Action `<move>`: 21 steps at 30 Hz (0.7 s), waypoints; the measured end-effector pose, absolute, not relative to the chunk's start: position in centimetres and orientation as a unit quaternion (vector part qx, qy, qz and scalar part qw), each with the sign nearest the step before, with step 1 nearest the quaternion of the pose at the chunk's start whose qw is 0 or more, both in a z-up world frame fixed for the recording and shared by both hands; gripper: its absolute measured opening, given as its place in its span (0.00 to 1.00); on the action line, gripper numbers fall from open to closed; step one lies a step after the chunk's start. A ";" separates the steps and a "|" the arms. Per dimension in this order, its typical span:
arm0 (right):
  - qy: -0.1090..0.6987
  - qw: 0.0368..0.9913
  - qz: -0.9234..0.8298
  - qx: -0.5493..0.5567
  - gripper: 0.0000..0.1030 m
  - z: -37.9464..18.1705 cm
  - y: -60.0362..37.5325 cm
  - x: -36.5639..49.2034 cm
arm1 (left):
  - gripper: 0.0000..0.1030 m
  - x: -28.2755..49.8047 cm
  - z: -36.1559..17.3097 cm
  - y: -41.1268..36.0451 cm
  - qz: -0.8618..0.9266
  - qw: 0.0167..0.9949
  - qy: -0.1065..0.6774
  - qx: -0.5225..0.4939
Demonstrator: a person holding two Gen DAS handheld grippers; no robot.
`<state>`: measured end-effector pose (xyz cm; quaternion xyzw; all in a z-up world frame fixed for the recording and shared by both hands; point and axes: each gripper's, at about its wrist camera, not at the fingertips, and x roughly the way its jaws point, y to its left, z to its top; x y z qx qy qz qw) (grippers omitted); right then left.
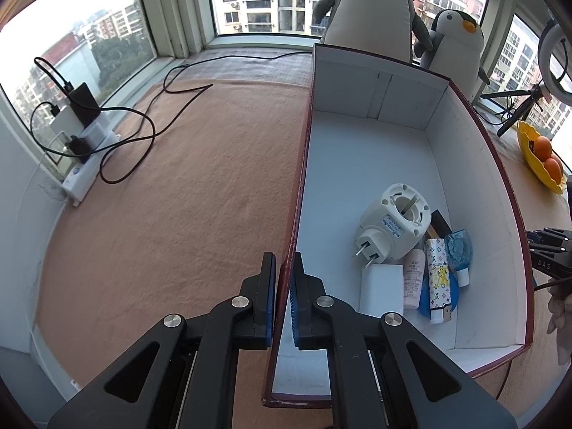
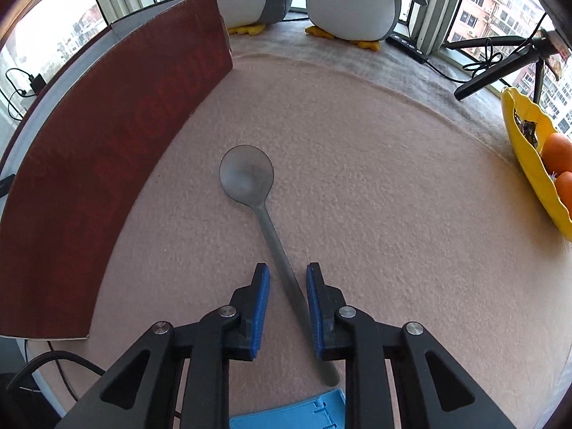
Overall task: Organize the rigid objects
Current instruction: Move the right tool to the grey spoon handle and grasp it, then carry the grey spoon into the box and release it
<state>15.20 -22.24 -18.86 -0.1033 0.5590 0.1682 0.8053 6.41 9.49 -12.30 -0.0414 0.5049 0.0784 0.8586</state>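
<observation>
A dark red box point(image 1: 361, 164) with a white inside stands on the pink cloth. In it lie a white plug-in device point(image 1: 393, 225), a white block point(image 1: 381, 287), a small pink bottle point(image 1: 413, 279), a patterned lighter point(image 1: 438, 282) and a blue bottle point(image 1: 459, 250). My left gripper point(image 1: 284, 268) is shut on the box's left wall. A grey spoon point(image 2: 257, 207) lies on the cloth, bowl far, right of the box's red outer wall point(image 2: 89, 186). My right gripper point(image 2: 287, 279) is open, its fingers astride the spoon's handle, not touching.
Two penguin plush toys point(image 2: 343, 0) stand at the window. A yellow bowl with oranges point(image 2: 536, 157) sits at the right. A tripod point(image 2: 500, 64) lies at the back right. Power strip, chargers and cables point(image 1: 85, 132) lie at the left. A blue plastic piece point(image 2: 293, 411) is under my right gripper.
</observation>
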 end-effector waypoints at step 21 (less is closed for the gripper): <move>0.521 0.832 0.163 -0.094 0.07 -16.1 -22.1 14.1 | 0.06 6.2 -12.2 9.5 0.084 0.859 0.503 -0.045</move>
